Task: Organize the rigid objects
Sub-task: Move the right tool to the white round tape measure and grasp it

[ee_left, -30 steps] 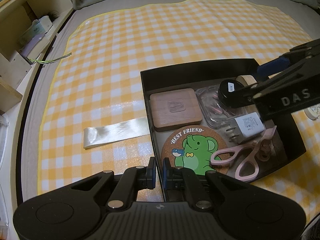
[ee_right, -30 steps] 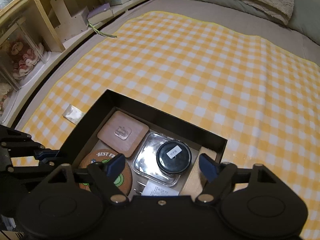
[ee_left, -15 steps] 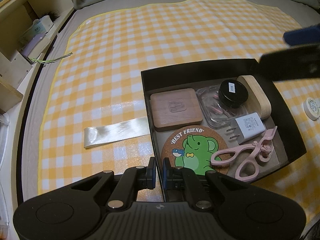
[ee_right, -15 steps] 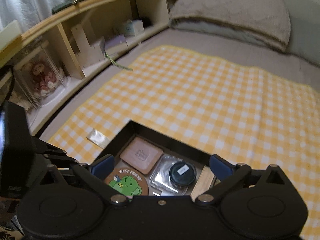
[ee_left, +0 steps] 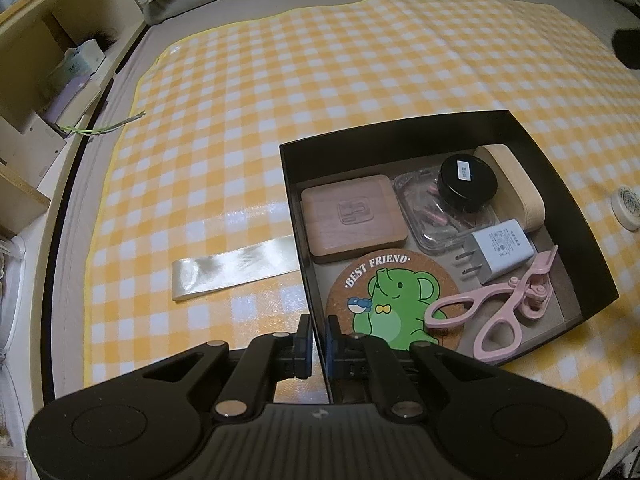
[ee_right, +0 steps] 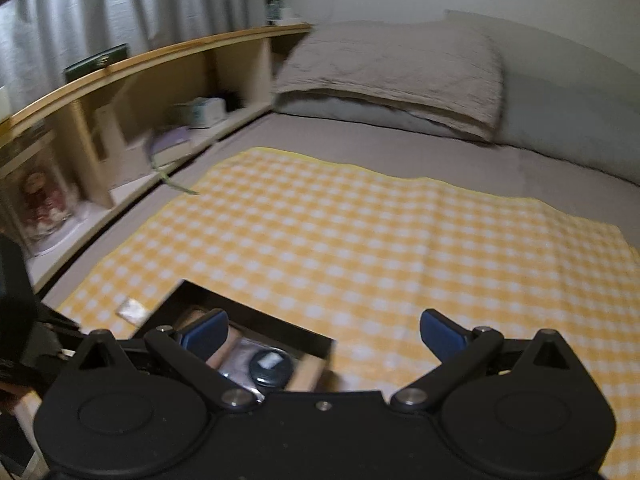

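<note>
A black box (ee_left: 400, 140) lies on the yellow checked cloth (ee_left: 320, 60). Inside lie a wooden square coaster (ee_left: 352, 216), an elephant coaster (ee_left: 394, 300), a clear case (ee_left: 436, 216) with a black jar (ee_left: 466, 180) on it, a wooden case (ee_left: 516, 188), a white charger (ee_left: 500, 250) and pink scissors (ee_left: 500, 308). My left gripper (ee_left: 317, 340) is shut on the box's near left wall. My right gripper (ee_right: 324, 328) is open and empty, raised above the box (ee_right: 256, 316); the jar (ee_right: 270, 366) shows below it.
A cream ribbon (ee_left: 236, 268) lies left of the box. A small round white tin (ee_left: 628, 206) lies on the cloth at the right. Wooden shelves (ee_right: 140, 92) run along the left side. A pillow (ee_right: 396, 68) lies at the far end.
My right gripper has let go of the black jar, left it on the clear case, and risen up and away from the box. My left gripper has stayed clamped on the box wall.
</note>
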Available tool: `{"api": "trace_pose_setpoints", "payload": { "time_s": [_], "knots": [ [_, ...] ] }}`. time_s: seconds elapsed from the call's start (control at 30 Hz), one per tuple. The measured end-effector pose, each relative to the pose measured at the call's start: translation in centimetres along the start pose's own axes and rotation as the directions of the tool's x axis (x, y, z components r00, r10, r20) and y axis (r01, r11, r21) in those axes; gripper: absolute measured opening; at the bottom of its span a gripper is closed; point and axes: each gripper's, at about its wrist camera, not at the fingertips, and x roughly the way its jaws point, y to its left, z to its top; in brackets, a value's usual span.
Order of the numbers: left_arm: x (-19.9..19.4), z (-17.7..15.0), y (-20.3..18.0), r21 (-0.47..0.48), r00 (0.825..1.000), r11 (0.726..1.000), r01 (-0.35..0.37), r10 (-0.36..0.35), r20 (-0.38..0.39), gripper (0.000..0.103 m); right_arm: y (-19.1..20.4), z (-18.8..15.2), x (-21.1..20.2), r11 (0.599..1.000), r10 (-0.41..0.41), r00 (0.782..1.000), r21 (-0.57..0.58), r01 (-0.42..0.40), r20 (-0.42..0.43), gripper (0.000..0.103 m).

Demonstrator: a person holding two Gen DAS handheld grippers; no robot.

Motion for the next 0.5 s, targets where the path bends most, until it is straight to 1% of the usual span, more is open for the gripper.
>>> {"api": "trace_pose_setpoints", "payload": {
  "time_s": [0.13,0.3,0.43,0.5],
  "knots": [
    [0.0,0.0,-0.1,0.007,1.000,1.000,-0.003,0.003,0.000,0.007,-3.1,-0.9,-0.2,0.996,-0.071,0.997,0.057,0.071,-0.012,0.103],
    [0.0,-0.2,-0.3,0.038,1.000,0.999,-0.012,0.012,0.004,0.008,-6.8,-2.6,-0.1,0.984,-0.154,0.987,0.080,0.158,-0.054,0.103],
    [-0.1,-0.3,-0.4,0.059,1.000,0.998,-0.019,0.019,0.005,0.008,-9.3,-4.1,0.4,0.978,-0.165,0.978,0.104,0.179,-0.128,0.103],
    [-0.1,-0.3,-0.4,0.061,1.000,0.998,-0.018,0.018,0.005,0.008,-10.4,-4.8,0.8,0.976,-0.158,0.971,0.122,0.182,-0.182,0.102]
  ]
}}
